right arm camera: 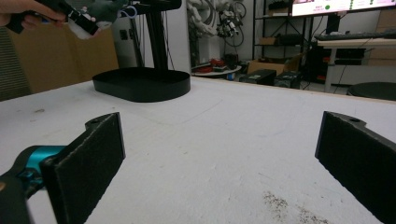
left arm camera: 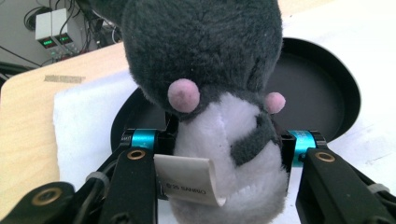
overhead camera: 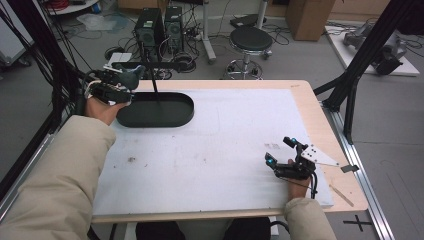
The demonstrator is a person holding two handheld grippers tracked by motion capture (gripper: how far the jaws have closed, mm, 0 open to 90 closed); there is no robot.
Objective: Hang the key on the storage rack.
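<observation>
Right up against the lens in the left gripper view is a grey and white plush toy [left arm camera: 219, 107] with two little pink nubs on its front and a white sewn-in tag [left arm camera: 189, 179] curling out at the bottom. Both black jaws of the left gripper [left arm camera: 224, 149] are pressed into its sides, so it's pinched pretty firmly. Behind the toy you can see the black oval tray [left arm camera: 322, 88] sitting on the white mat [left arm camera: 81, 116].

From the high view, the left gripper [overhead camera: 120, 82] sits in the upper left of the frame, holding the toy [overhead camera: 134, 76] up in the air just above the near-left end of the tray [overhead camera: 172, 117]. A thin black pole [overhead camera: 152, 80] stands up out of the tray. The mat [overhead camera: 215, 145] covers most of the wooden table [overhead camera: 307, 100].

Over in the lower right of the high view, the right gripper [overhead camera: 282, 150] is low over the mat, well apart from the tray. In the right gripper view its two jaws are spread wide with nothing between them, just bare mat [right arm camera: 210, 154] with a few dark specks. The tray [right arm camera: 142, 84] shows farther back, upper left of that frame, with the other gripper and toy [right arm camera: 100, 11] up in the corner.
</observation>
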